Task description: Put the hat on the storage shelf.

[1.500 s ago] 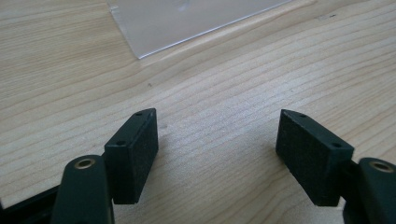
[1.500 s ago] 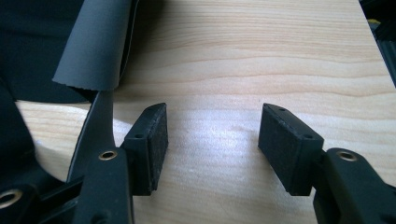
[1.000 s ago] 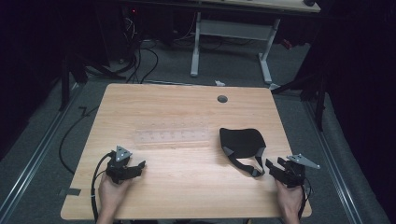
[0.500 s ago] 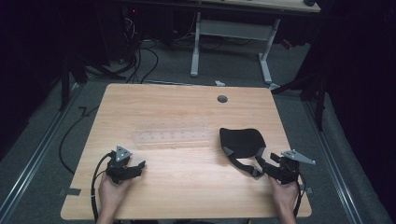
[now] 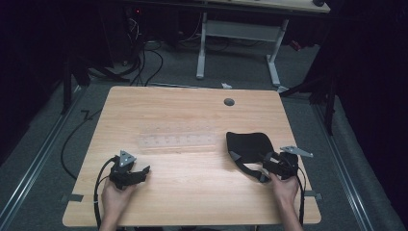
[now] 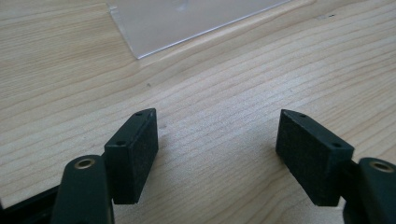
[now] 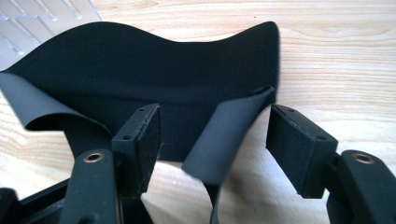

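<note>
Lying on table [image 5: 192, 192], black cloth mask [image 7: 154, 79] w/ strap between parted right tool [image 7: 219, 140]; left tool [image 6: 217, 144] apart.

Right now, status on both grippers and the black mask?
Left gripper open, idle on bare table. Right gripper open, jaws straddling the strap of the black mask. Clear ruler mid-table, not in the way.

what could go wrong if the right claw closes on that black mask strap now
The strap stands loose and curled between the open right claw, nearer one pad, so it may slip out or fold as the claw closes. The mask lies unpinned, with the left claw far off, so pulling could drag it.
</note>
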{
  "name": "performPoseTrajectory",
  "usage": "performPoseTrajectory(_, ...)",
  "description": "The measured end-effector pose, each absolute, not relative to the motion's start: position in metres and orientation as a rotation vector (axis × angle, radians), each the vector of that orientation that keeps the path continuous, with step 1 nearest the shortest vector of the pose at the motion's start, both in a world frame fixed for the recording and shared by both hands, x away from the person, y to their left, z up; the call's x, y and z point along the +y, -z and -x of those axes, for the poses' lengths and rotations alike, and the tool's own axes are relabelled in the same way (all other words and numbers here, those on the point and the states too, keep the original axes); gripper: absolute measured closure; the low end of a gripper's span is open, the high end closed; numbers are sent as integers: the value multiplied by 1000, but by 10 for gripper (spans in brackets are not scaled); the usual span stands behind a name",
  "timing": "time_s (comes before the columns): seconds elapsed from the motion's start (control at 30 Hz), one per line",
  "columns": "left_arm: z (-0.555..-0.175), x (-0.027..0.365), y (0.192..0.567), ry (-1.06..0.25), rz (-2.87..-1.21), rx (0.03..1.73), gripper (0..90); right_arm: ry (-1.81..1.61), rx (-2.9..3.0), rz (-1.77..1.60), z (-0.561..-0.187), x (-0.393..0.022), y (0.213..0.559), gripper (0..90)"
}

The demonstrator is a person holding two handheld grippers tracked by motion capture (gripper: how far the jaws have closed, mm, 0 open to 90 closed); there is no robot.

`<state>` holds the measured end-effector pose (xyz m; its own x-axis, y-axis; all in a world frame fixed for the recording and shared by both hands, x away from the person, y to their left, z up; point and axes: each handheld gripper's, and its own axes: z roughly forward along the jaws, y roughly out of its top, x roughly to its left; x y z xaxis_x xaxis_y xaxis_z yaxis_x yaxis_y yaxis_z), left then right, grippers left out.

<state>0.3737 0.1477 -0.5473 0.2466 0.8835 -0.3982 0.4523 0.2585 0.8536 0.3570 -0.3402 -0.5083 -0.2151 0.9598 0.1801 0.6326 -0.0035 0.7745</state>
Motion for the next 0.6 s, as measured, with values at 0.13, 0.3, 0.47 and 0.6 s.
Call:
performPoseTrajectory(0.13, -374, 148, 547, -476, -1367, 1379, 301, -1093, 1887, -1689, -365, -340, 517, 362)
performPoseTrajectory(0.3, -374, 148, 547, -475, -1367, 1378, 300, -1100, 1902, -1705, -370, -338, 523, 386)
performPoseTrajectory(0.47, -374, 148, 547, -475, -1368, 1378, 300, -1128, 1915, -1720, -373, -340, 526, 484)
performPoseTrajectory(0.6, -374, 148, 547, -475, -1368, 1378, 300, -1133, 1927, -1741, -375, -341, 528, 560)
